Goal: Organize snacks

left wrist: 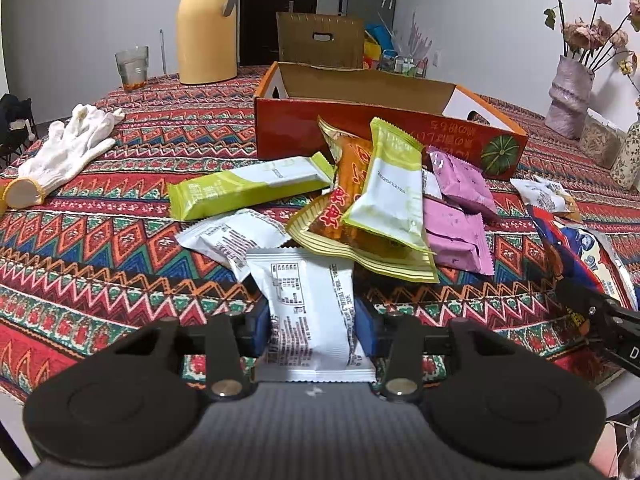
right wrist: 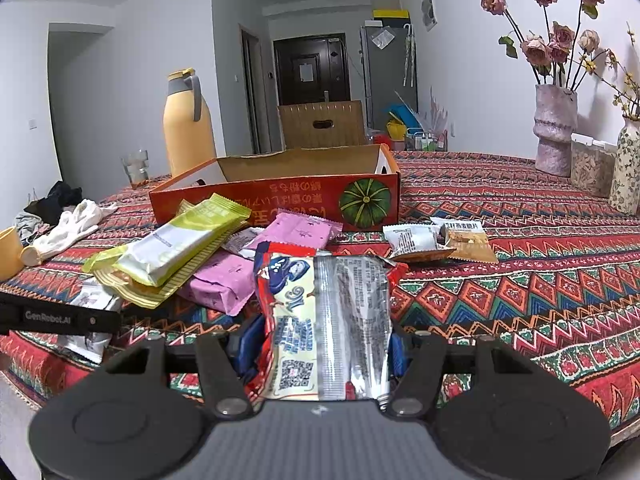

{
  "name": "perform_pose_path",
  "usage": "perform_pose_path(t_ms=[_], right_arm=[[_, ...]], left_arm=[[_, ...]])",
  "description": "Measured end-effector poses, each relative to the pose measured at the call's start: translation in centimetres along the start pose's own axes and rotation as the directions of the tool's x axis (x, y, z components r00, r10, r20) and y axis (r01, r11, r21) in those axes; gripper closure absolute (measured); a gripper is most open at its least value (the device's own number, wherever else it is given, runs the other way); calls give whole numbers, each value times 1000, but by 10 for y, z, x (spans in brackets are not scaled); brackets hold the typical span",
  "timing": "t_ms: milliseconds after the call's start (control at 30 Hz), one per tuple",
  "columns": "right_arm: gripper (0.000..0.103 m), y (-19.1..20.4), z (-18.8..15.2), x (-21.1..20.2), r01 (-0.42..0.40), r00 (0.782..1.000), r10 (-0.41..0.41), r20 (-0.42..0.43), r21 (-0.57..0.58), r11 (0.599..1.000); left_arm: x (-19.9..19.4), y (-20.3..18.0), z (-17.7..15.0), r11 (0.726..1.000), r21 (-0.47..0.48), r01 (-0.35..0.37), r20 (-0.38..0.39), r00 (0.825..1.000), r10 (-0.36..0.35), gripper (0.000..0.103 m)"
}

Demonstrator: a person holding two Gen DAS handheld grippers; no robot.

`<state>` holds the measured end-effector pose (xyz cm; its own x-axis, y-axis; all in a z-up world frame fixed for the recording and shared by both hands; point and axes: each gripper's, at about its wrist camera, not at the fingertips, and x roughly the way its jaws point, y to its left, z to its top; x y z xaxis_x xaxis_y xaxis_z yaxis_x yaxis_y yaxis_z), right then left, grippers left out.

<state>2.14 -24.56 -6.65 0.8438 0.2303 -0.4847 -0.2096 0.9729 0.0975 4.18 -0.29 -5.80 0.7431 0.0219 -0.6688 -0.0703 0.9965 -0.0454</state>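
Snacks lie scattered on the patterned worktop [left wrist: 100, 240] ahead of both claws. The left claw [left wrist: 312, 322] is clamped on a white packet [left wrist: 310, 304] printed with black text; its blue pads [left wrist: 365, 330] press the packet's two sides, and the packet's far end reaches toward the heap. Just beyond that claw lies a second white packet [left wrist: 224, 238], and past it, slightly to the left, a long green bar wrapper [left wrist: 250, 184]. Ahead and to the right, an orange pouch [left wrist: 344, 220] carries another green wrapper [left wrist: 390, 192] leaning across it, with pink packets [left wrist: 460, 216] beside them further right. Behind the heap stands an open red cardboard box [left wrist: 360, 136] with a pumpkin picture on its near wall; its inside looks bare as far as can be seen. The right claw [right wrist: 320, 350] grips a red, blue and silver snack bag [right wrist: 324, 320] between its pads, the bag standing up from the claw. Ahead of that claw and to the right, two small packets [right wrist: 440, 240] rest on the cloth, apart from the heap. Far left of the left claw lies a white glove [left wrist: 72, 148]; beyond it stand a glass [left wrist: 132, 68] and a yellow jug [left wrist: 208, 28].
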Motion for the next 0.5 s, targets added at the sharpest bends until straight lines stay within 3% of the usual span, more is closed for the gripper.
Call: perform_pose_path(t_ms=[233, 300, 500], right_arm=[[43, 3, 1, -4, 4, 1000, -4, 9, -7, 1000], [43, 5, 2, -6, 6, 1000, -6, 13, -11, 1000], [43, 9, 5, -8, 10, 1000, -10, 23, -21, 1000]], left_arm=[[-13, 11, 2, 1000, -14, -8, 33, 999, 8, 62], [-18, 15, 3, 1000, -18, -8, 50, 999, 8, 79], [-24, 23, 7, 1000, -25, 0, 66, 998, 2, 81]])
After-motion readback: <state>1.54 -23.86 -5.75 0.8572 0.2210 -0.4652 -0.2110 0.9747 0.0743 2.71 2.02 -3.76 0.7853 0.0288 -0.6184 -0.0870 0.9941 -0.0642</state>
